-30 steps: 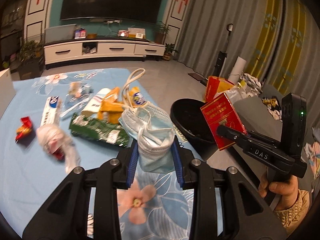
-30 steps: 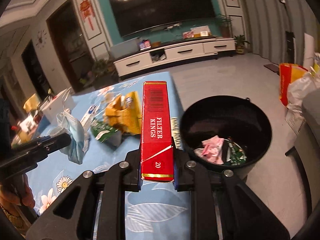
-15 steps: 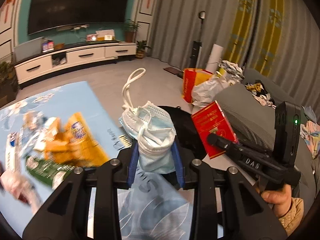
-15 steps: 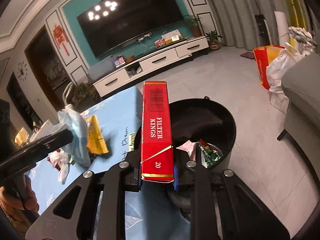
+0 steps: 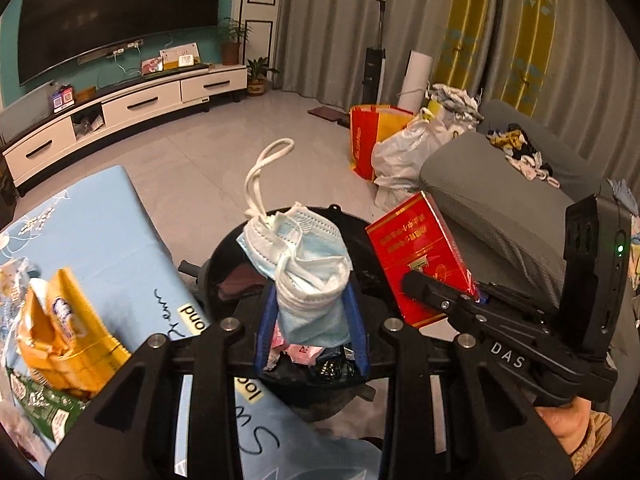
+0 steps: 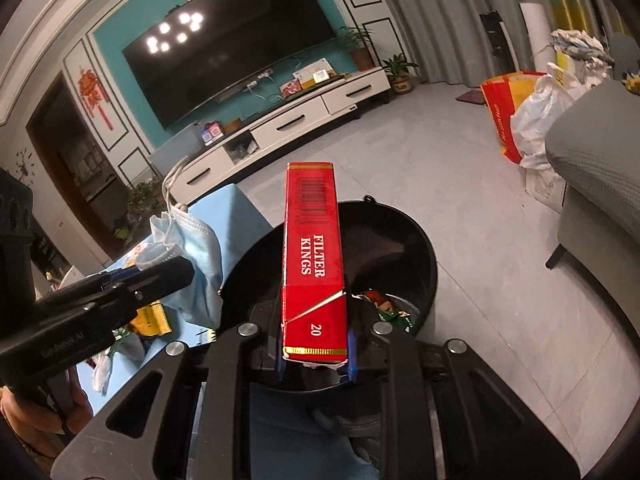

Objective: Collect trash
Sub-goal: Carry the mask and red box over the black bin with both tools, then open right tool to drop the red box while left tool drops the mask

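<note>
My left gripper point(image 5: 310, 312) is shut on a crumpled blue face mask point(image 5: 304, 268) and holds it over the black trash bin point(image 5: 224, 248). My right gripper point(image 6: 314, 336) is shut on a red cigarette box point(image 6: 314, 256) marked "FILTER KINGS", also over the bin point(image 6: 404, 248). The box shows in the left wrist view point(image 5: 420, 264), just right of the mask. The mask shows at left in the right wrist view point(image 6: 192, 248). Wrappers lie at the bottom of the bin point(image 6: 390, 308).
A blue floral tablecloth point(image 5: 104, 232) at left carries a yellow snack bag point(image 5: 60, 336) and a green wrapper point(image 5: 36, 404). A grey sofa point(image 5: 500, 208), a white plastic bag point(image 5: 404, 152) and an orange bag point(image 5: 364, 136) stand at right.
Both grippers have moved right from the table with their items. They now hang over the bin's opening, side by side.
</note>
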The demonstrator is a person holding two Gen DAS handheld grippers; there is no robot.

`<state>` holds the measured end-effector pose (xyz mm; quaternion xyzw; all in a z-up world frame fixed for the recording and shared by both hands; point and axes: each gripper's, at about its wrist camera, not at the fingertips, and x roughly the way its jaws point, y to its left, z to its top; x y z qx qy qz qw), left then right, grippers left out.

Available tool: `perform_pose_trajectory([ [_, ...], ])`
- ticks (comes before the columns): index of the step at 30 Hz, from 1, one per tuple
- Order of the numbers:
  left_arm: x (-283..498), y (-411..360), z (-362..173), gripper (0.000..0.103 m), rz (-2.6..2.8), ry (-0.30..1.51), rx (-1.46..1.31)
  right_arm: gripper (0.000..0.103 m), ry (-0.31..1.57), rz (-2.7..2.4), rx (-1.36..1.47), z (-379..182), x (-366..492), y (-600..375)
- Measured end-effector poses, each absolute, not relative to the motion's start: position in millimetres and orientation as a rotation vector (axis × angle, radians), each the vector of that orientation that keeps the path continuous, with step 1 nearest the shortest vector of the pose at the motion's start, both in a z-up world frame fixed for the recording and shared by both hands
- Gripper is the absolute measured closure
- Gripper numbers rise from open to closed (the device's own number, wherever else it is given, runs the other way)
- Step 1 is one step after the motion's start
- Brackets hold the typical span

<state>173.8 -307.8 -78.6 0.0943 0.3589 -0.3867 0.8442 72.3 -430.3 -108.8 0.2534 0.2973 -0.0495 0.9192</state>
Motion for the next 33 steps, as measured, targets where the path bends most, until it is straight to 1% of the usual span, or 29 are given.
perform_pose_trajectory([
  [18, 196.2, -333.2, -114.4, 0.070, -0.802, 0.842, 0.232, 0.080, 0.672, -0.131, 0.532, -127.3, 99.0, -434.7],
  [33, 203.6, -337.2, -123.1, 0.070, -0.788, 0.860, 0.238, 0.080, 0.686, -0.148, 0.524, -130.3, 104.2, -433.9],
])
